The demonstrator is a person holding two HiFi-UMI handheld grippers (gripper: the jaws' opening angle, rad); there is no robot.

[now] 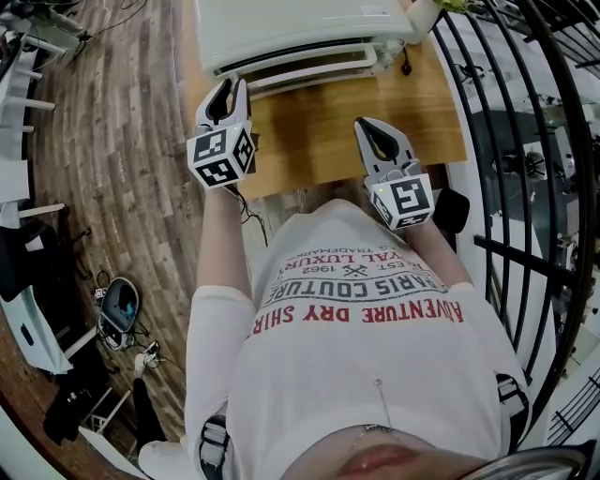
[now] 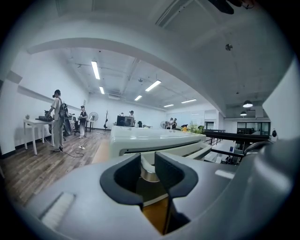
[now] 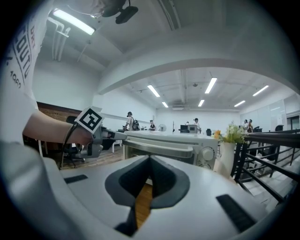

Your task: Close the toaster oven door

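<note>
Wooden tabletop (image 1: 319,141) carries toaster oven (image 1: 300,23) at 12 o'clock; left tongs (image 1: 228,89) narrowly apart beside its door (image 1: 309,67), right tongs (image 1: 366,127) pressed together, empty.

The person's white cotton T-shirt (image 1: 375,361), seen upside down, reads "ADVENTURE DRY SHIR" in red, and in dark print "ARIS COUTURE", "EST. 1962" and, cut off, "YAL LUXUR".

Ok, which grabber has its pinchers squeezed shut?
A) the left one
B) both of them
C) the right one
C: the right gripper shows its jaws touching at the tips, while the left gripper has a clear gap between its jaws.
</note>
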